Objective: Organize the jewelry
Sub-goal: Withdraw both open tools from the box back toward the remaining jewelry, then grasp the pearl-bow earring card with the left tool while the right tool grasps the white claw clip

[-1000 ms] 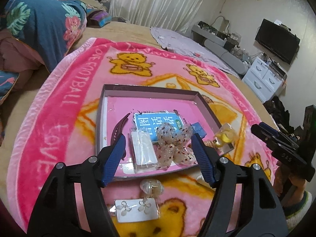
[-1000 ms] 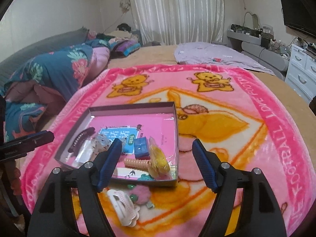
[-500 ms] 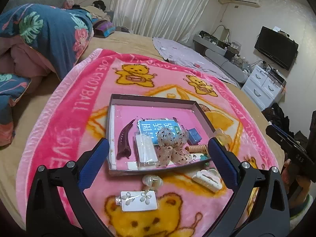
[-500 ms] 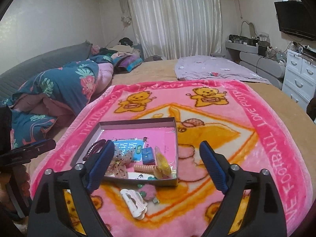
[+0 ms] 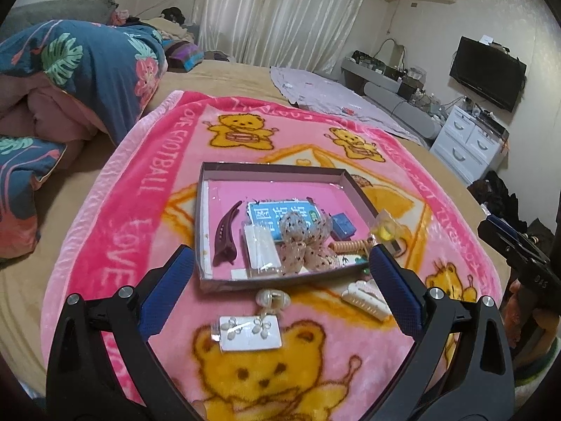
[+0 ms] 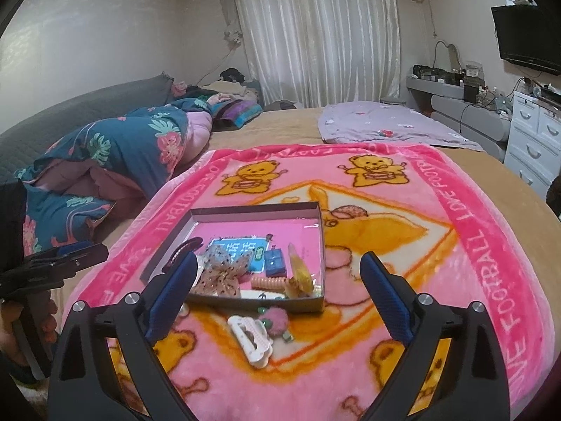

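Both my claws, left (image 5: 280,273) and right (image 6: 277,277), have just been opening and hold nothing. They hang wide over the tray (image 5: 280,282), ready for the loose white clip (image 6: 250,342).

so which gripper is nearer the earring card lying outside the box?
Left. The earring card lies on the blanket right between the open left gripper's fingers. The right gripper, also open, hangs further right, over the white claw clip.
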Tool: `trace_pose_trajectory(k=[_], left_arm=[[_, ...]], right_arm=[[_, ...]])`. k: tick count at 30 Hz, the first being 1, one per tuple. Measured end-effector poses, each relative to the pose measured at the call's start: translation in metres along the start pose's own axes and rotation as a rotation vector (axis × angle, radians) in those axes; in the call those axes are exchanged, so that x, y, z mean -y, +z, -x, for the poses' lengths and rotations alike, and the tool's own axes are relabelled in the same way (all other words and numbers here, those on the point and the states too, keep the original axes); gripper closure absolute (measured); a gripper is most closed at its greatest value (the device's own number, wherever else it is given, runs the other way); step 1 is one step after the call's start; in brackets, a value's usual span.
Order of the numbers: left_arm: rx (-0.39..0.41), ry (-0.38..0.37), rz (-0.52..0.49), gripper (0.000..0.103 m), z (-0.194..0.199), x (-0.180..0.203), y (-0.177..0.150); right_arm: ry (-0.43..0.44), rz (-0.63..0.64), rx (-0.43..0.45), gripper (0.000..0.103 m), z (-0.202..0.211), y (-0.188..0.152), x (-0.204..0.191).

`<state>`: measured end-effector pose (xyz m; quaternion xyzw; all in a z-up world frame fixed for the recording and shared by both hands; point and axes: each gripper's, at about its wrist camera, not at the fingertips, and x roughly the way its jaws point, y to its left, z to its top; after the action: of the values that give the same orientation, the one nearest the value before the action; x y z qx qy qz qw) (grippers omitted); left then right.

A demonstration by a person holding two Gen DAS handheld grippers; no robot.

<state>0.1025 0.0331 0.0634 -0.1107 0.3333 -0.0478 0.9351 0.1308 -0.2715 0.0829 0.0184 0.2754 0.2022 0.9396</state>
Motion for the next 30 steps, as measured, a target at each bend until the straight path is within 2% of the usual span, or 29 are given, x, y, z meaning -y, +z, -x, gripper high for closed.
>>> trace_pose_trajectory(k=[14,30], left_arm=[[-0.048,0.039,-0.03,0.01,0.003,0.004,-0.024],[-0.125,0.097,-0.019,0.01,-0.005,-0.014,-0.053]], right_arm=[[0.009,0.038,-0.05,0.01,0.005,-0.026,-0.007],[0.018,0.087,-0.12,0.01,-0.004,-0.053,-0.015]])
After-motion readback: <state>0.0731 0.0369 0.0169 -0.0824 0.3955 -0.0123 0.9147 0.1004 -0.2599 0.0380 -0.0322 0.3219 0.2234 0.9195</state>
